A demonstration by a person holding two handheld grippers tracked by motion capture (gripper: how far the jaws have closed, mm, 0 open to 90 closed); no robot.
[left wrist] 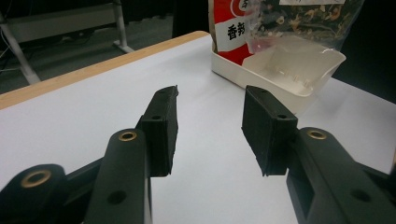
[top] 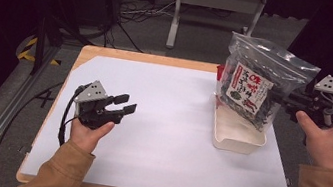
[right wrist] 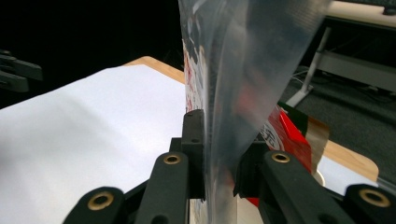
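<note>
The right gripper (top: pixel 288 103) pinched a clear plastic bag (top: pixel 258 77) of dark dried food by its side edge, its fingers (right wrist: pixel 194 154) pressed on the film from both sides. The bag hung upright over a white tray (top: pixel 237 130) near the table's (top: pixel 110 54) right edge, its bottom just inside the tray. A red packet (left wrist: pixel 231 32) stood at the tray's far end. Near the left edge, the left gripper (top: pixel 123 104) hovered with fingers (left wrist: pixel 163 126) spread and nothing between them.
</note>
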